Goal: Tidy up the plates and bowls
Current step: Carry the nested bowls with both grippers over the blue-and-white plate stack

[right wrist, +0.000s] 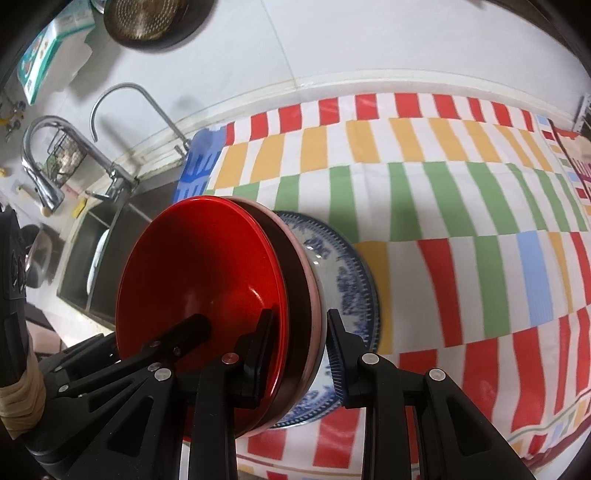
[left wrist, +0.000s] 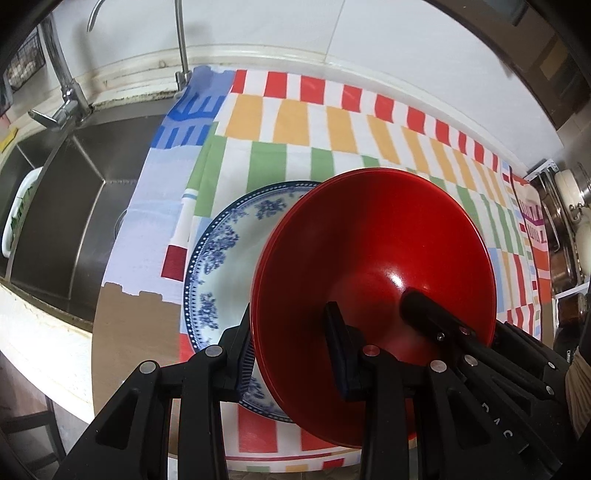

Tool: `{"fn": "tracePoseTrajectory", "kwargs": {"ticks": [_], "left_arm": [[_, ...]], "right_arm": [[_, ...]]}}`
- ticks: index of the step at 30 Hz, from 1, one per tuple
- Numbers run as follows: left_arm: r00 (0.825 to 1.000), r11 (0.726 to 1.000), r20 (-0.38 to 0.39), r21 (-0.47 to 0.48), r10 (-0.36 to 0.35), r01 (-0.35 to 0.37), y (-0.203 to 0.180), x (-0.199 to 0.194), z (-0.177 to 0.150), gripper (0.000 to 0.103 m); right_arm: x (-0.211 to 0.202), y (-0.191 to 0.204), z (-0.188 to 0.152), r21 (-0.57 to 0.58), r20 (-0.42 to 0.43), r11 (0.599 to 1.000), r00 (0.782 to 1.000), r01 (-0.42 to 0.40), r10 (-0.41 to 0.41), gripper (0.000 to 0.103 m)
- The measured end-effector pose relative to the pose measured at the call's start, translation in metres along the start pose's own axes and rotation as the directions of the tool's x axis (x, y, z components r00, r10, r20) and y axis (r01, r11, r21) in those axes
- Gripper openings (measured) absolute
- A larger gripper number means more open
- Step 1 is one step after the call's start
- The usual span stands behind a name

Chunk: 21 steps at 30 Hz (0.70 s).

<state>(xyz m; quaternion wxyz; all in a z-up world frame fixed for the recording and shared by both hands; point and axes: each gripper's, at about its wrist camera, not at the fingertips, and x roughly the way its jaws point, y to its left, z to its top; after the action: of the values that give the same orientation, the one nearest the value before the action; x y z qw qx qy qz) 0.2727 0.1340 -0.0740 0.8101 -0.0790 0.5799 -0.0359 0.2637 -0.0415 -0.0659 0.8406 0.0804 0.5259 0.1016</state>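
Observation:
A stack of nested bowls (left wrist: 369,251), the top one glossy red inside, hangs tilted between both grippers. My left gripper (left wrist: 291,350) is shut on the near-left rim of the bowls, one finger outside and one inside. My right gripper (right wrist: 299,347) is shut on the bowls' (right wrist: 199,266) opposite rim, where dark and pinkish outer walls show. Each view also shows a finger of the other gripper inside the red bowl. A blue-and-white patterned plate (left wrist: 221,266) (right wrist: 347,266) lies on the cloth just under and beside the stack, partly hidden by it.
A colourful checked cloth (left wrist: 332,122) (right wrist: 480,221) covers the counter. A steel sink (left wrist: 74,221) with faucets (left wrist: 66,99) lies to the left. Pots and jars (left wrist: 569,229) crowd the right edge. A pan (right wrist: 147,18) hangs on the tiled wall.

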Motion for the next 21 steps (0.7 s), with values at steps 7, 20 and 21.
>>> {"fn": "tracePoseTrajectory", "kwargs": {"ticks": [7, 20, 21], "left_arm": [[0.999, 1.0, -0.039, 0.007, 0.016, -0.016, 0.008, 0.018, 0.004, 0.034], [0.998, 1.0, -0.067, 0.025, 0.018, -0.017, 0.011, 0.035, 0.004, 0.032], [0.998, 0.999, -0.066, 0.027, 0.018, -0.016, 0.011, 0.035, 0.004, 0.032]], "right_arm": [[0.021, 0.006, 0.002, 0.013, -0.047, 1.0, 0.999, 0.006, -0.005, 0.029], [0.047, 0.007, 0.004, 0.019, -0.079, 0.999, 0.996, 0.028, -0.027, 0.029], [0.048, 0.007, 0.004, 0.018, -0.081, 0.999, 0.996, 0.032, -0.03, 0.029]]}}
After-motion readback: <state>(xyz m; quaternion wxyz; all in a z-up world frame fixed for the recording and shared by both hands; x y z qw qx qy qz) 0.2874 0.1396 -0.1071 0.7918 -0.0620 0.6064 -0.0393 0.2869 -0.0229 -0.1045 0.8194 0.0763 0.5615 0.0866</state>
